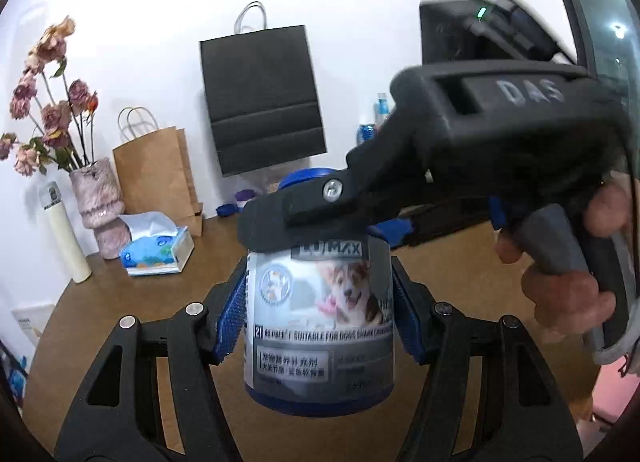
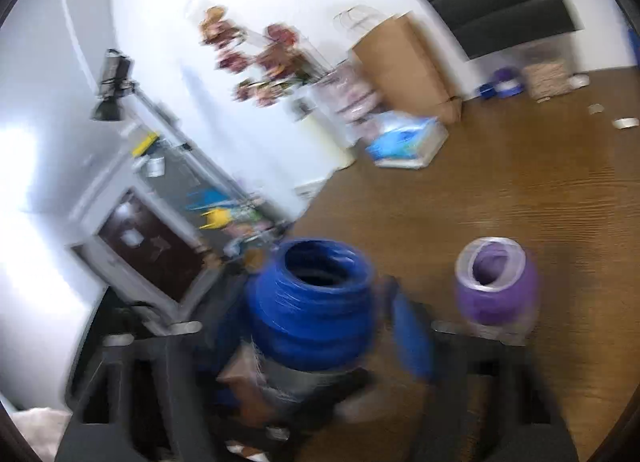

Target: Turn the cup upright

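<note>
A grey jar with a dog picture on its label stands upright between the blue pads of my left gripper, which is shut on its sides. The jar's ribbed blue lid sits on top, and my right gripper is closed around it from above. In the left wrist view one black finger of the right gripper lies across the jar's top. A purple cup stands mouth-up on the wooden table, just right of the jar. The right wrist view is motion-blurred.
At the back along the wall stand a vase of dried flowers, a cream bottle, a tissue box, a brown paper bag and a black bag. A person's hand holds the right gripper's handle.
</note>
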`<state>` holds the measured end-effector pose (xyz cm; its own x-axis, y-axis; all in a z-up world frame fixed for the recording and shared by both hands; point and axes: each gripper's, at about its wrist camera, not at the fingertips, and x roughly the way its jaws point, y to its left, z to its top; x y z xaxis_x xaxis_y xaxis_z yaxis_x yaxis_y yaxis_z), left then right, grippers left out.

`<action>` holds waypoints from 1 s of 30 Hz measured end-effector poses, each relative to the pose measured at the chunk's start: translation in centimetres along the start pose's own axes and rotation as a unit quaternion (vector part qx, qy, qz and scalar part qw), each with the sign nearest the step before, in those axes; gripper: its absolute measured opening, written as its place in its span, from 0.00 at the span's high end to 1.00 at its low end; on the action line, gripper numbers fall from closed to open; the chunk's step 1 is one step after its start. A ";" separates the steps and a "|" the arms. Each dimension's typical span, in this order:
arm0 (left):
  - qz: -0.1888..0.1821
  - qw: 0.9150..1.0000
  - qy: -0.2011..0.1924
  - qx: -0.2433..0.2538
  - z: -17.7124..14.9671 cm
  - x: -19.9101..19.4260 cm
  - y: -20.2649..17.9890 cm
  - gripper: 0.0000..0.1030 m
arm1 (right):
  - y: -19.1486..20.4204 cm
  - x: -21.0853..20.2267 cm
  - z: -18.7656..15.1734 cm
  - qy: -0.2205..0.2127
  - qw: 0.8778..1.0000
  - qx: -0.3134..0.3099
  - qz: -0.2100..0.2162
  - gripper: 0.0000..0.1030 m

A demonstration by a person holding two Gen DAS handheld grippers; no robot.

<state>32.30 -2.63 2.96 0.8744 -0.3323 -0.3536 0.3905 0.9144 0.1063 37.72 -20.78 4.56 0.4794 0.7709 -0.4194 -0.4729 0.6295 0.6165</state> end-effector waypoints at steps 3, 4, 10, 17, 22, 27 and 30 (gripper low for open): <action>-0.003 0.999 0.004 -0.043 0.1 1.4 2.2 0.34 | 2.6 1.3 0.5 0.004 0.993 -0.099 -0.064 0.35; -0.010 0.999 0.011 -0.049 0.2 1.9 2.7 0.32 | 3.6 2.1 0.5 0.005 0.984 -0.147 -0.101 0.35; 0.032 0.993 -0.045 -0.105 0.5 3.4 5.7 0.42 | 5.9 6.0 1.8 0.010 0.932 -0.322 -0.168 0.35; 0.085 0.984 -0.053 -0.144 1.2 6.2 8.9 0.42 | 5.1 9.5 6.5 0.012 0.922 -0.367 -0.123 0.35; 0.086 0.982 0.000 -0.166 -0.6 9.2 9.4 0.42 | 0.9 12.0 7.2 0.042 0.945 -0.312 -0.089 0.35; 0.063 0.987 0.014 -0.145 -1.1 9.2 6.9 0.42 | 0.1 11.2 6.0 0.058 0.941 -0.315 -0.112 0.35; 0.026 0.990 0.038 -0.130 -1.8 9.4 4.9 0.42 | -0.3 9.6 4.4 0.071 0.937 -0.317 -0.127 0.35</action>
<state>41.88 -0.89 -1.51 0.8631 -0.2742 -0.4241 0.2501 0.9616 -0.1126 45.73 -14.00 3.28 0.5540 0.5655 -0.6110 -0.7233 0.6904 -0.0169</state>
